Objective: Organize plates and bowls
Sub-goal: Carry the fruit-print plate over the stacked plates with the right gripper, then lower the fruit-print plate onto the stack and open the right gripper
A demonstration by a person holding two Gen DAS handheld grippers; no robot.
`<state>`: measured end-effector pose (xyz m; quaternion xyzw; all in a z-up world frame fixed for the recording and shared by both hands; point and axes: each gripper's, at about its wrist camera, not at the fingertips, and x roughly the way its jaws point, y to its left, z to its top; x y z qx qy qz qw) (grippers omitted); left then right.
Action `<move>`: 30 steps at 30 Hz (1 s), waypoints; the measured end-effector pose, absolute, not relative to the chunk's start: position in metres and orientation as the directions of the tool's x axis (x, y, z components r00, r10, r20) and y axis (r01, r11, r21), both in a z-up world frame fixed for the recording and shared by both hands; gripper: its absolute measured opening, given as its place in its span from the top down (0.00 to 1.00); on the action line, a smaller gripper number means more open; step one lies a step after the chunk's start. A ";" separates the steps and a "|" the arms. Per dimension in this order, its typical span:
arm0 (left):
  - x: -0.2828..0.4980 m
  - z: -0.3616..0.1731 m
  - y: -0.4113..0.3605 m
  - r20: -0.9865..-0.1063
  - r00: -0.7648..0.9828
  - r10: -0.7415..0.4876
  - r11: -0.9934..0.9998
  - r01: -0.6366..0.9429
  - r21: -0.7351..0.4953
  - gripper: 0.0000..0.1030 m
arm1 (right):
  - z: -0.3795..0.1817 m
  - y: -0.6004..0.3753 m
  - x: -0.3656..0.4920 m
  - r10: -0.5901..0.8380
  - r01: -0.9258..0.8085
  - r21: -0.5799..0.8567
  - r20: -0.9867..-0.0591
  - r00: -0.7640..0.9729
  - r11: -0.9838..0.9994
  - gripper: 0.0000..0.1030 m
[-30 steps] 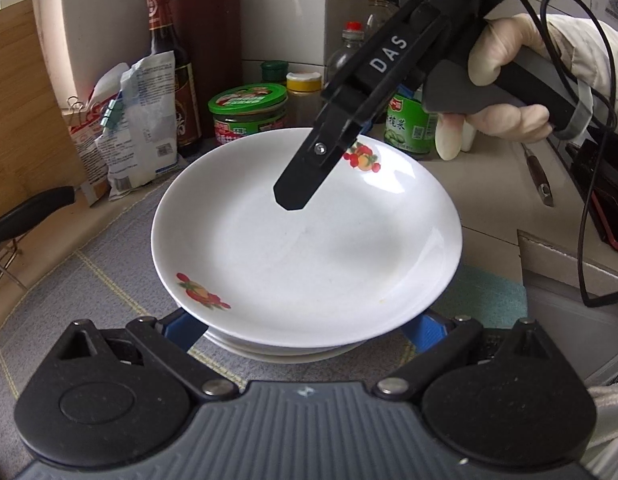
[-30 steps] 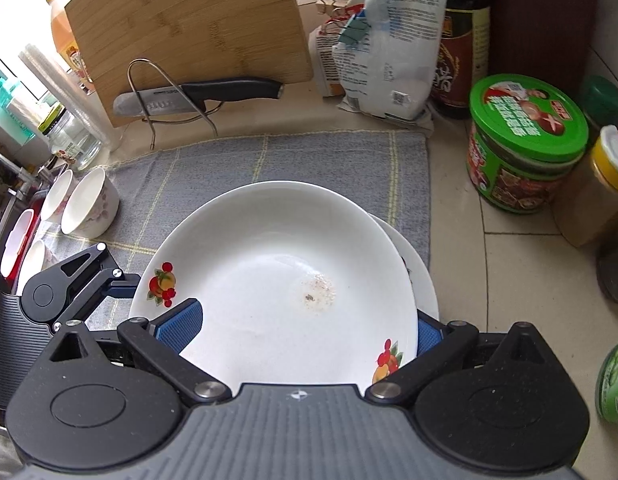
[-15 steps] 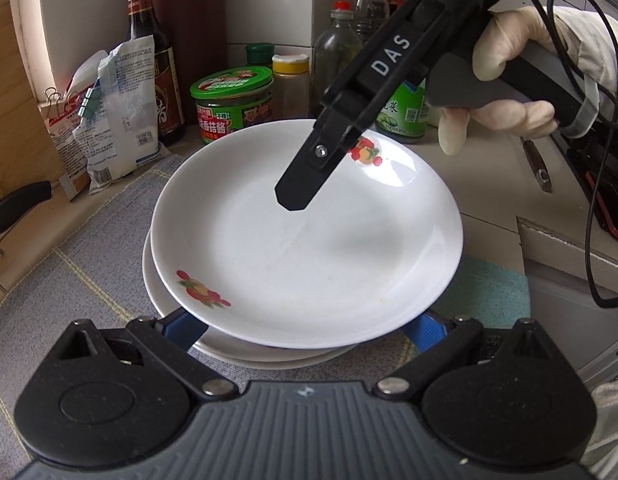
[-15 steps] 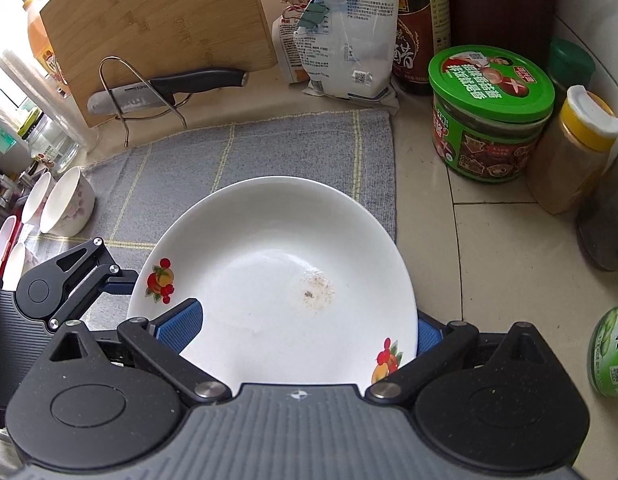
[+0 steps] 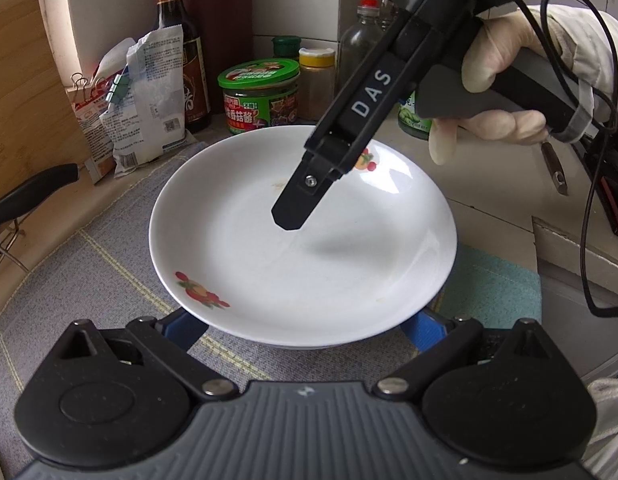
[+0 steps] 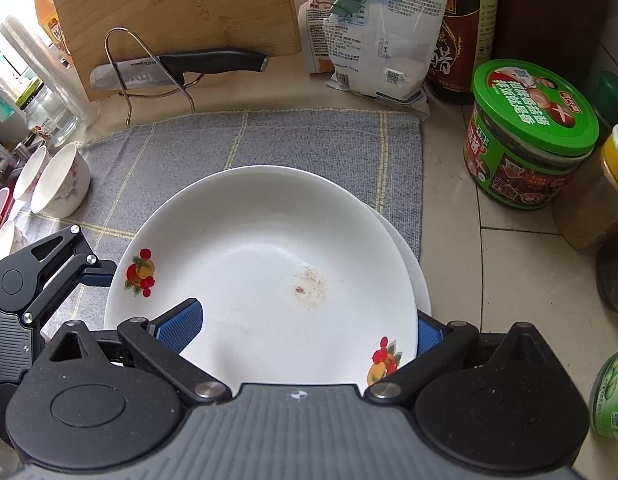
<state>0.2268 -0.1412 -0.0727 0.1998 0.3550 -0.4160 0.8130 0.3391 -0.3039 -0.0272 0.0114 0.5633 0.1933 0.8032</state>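
Plate [image 6: 261, 268] held over a second plate [image 6: 423, 292] on the grey mat [image 6: 269, 140].

The plate sits almost nested on the lower one, whose rim shows only as a sliver on the right. The right gripper [image 6: 305, 332] has one blue pad inside the dish and the other outside the rim on the right; whether it pinches the rim cannot be told. The left gripper [image 5: 301, 328] stands wide, its pads under the plate's near edge at either side, apparently cradling rather than clamping. Two bowls [image 6: 59, 184] wait at the mat's far left. Risks, as a judgement: letting go while the plate is off-centre could leave it tilted or clattering; a glazed rim may slip from the pads; pulling out sideways could drag both plates towards the jar [image 6: 529, 136].
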 end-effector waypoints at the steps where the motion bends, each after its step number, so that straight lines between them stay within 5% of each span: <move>1: 0.227 -0.073 -0.140 -0.746 0.402 -0.531 0.577 0.816 0.029 0.03 | -0.029 -0.302 0.340 0.326 -0.301 0.238 -0.901 0.285 0.923 0.00; 19: 0.228 -0.075 -0.137 -0.749 0.412 -0.519 0.580 0.813 0.045 0.03 | -0.039 -0.287 0.352 0.257 -0.283 0.193 -0.943 0.212 0.940 0.00; 30: 0.230 -0.075 -0.136 -0.742 0.407 -0.533 0.569 0.821 0.042 0.03 | -0.038 -0.311 0.367 0.297 -0.028 0.296 -0.950 0.091 0.955 0.00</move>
